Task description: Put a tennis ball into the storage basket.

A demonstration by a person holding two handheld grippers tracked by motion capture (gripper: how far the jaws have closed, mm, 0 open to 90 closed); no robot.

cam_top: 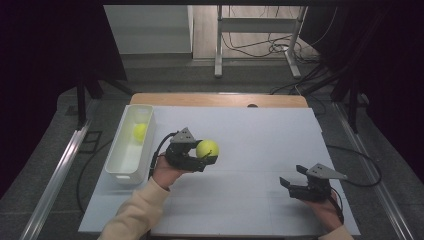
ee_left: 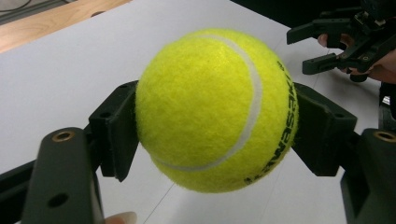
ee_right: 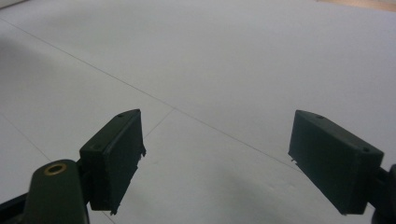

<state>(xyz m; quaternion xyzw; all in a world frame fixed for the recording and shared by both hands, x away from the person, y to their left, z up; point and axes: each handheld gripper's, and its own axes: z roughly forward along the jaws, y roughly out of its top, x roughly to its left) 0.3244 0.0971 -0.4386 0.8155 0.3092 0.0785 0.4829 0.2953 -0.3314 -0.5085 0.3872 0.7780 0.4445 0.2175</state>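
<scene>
The left gripper (ee_left: 215, 135) pinches a ball (ee_left: 215, 109) across its widest part, one pad on each flank, clear above the table (cam_top: 250, 130). I'd judge the ball light, its felt grippy rather than slick, springy enough to give a little and hard to damage; a hold off the middle could squirt it out, so this grip looks sound. Off to one side the right gripper (cam_top: 292, 176) rests with jaws spread, empty. Farther on its other side, a tub (cam_top: 116, 165) holds a second ball (cam_top: 139, 131).

Two tennis balls (cam_top: 207, 148) (cam_top: 139, 131), one white bin (cam_top: 122, 170).
</scene>
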